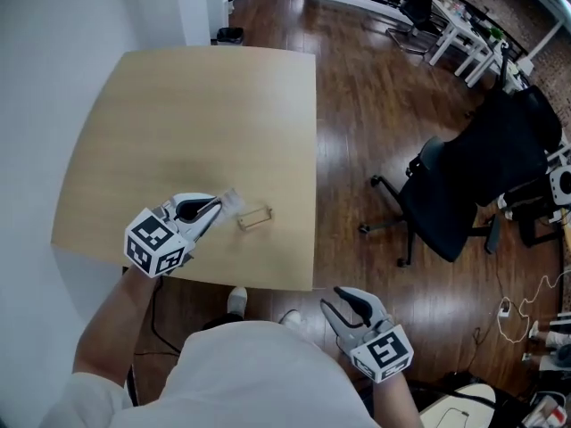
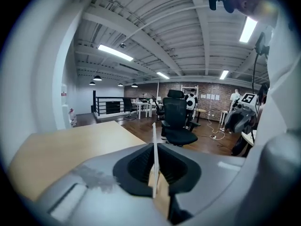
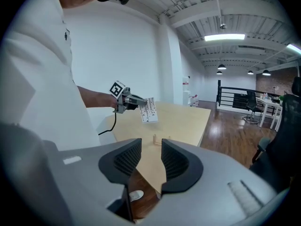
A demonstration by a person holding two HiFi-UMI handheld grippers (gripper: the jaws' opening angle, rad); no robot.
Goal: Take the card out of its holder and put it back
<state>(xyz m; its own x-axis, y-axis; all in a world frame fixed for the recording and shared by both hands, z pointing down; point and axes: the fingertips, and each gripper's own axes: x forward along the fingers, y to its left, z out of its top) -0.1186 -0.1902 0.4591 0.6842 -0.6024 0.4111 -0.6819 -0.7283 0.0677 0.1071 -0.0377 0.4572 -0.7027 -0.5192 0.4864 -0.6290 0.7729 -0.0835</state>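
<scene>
My left gripper [image 1: 212,210] hovers over the near part of the wooden table [image 1: 178,114], shut on a white printed card [image 1: 229,202]. In the left gripper view the card [image 2: 154,149] stands edge-on, pinched between the dark pads. The small wooden card holder [image 1: 255,218] rests on the table just right of the card, with nothing in it. From the right gripper view the left gripper [image 3: 131,100] holds the card [image 3: 149,110] up above the holder [image 3: 160,138]. My right gripper [image 1: 342,303] is off the table, near the person's body, open and holding nothing.
A black office chair [image 1: 464,185] stands on the wood floor right of the table. A white wall runs along the left. White desks [image 1: 464,34] stand at the far right. A cable [image 1: 522,315] lies on the floor at the right.
</scene>
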